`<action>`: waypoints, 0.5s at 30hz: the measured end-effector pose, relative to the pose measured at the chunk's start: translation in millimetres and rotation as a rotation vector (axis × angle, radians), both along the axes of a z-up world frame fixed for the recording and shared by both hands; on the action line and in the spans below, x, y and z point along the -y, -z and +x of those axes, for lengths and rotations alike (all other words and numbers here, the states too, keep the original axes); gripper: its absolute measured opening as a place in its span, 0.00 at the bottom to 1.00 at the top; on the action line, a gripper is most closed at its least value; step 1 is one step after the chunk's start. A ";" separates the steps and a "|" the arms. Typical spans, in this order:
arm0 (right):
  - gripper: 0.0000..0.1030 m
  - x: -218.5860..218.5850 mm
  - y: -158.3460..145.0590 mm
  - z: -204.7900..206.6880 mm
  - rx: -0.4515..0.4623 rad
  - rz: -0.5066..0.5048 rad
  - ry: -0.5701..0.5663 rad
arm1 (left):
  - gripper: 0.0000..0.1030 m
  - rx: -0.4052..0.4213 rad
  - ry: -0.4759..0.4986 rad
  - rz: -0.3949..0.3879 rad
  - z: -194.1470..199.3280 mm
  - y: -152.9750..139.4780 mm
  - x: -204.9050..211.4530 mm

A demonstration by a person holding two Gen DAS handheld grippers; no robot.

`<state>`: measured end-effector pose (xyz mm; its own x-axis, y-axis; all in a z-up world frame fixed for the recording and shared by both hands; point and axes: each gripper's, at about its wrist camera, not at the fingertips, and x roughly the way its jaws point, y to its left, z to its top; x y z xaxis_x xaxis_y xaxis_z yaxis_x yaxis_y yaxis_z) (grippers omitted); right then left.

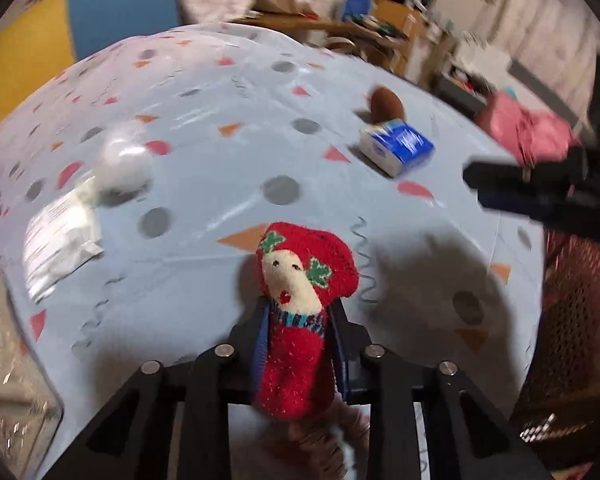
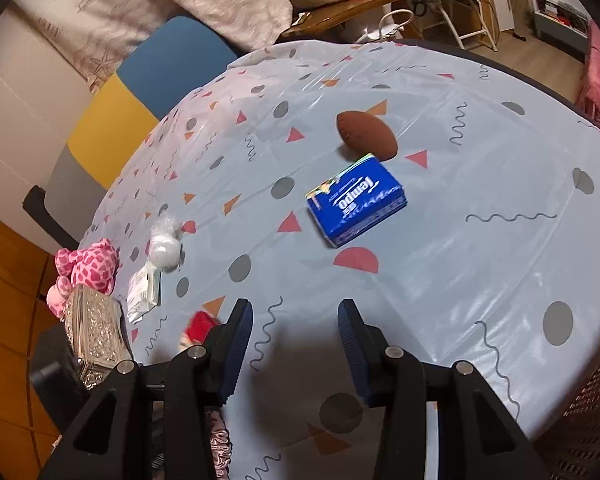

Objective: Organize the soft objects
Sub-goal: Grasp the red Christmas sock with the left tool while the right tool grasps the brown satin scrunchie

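Note:
My left gripper [image 1: 300, 320] is shut on a fuzzy red sock [image 1: 304, 268] that has a cream face and green leaves, held above the patterned tablecloth [image 1: 220, 184]. In the right wrist view the sock [image 2: 200, 326] shows as a red blur at the lower left. My right gripper [image 2: 296, 312] stands open over the cloth with nothing between its fingers; it also shows at the right edge of the left wrist view [image 1: 500, 188]. On the table lie a brown soft football [image 2: 366, 134], a blue tissue pack [image 2: 356, 200], a white fluffy ball [image 2: 164, 248] and a pink spotted plush [image 2: 88, 268].
A white packet [image 2: 144, 288] and a clear cut-glass box [image 2: 96, 328] sit at the table's left edge. A dark mesh basket [image 1: 572, 320] stands off the right edge. A blue and yellow chair [image 2: 140, 92] stands behind the table. Pink fabric [image 1: 528, 128] lies at the far right.

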<state>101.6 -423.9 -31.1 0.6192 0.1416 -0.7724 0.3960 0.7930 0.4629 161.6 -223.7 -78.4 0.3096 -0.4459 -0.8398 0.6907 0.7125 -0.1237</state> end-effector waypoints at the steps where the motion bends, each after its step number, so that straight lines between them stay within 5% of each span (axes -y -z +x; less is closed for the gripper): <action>1: 0.44 -1.6 0.8 1.0 -0.004 0.003 -0.011 | 0.26 -0.001 -0.036 -0.026 0.7 -5.7 -11.8; 8: 0.44 -48.7 18.4 17.0 -0.081 0.093 -0.262 | 0.26 0.054 -0.166 -0.115 -25.2 -40.9 -78.0; 15: 0.43 -123.0 38.2 15.0 -0.140 0.038 -0.427 | 0.26 0.104 -0.283 -0.174 -63.1 -61.5 -143.1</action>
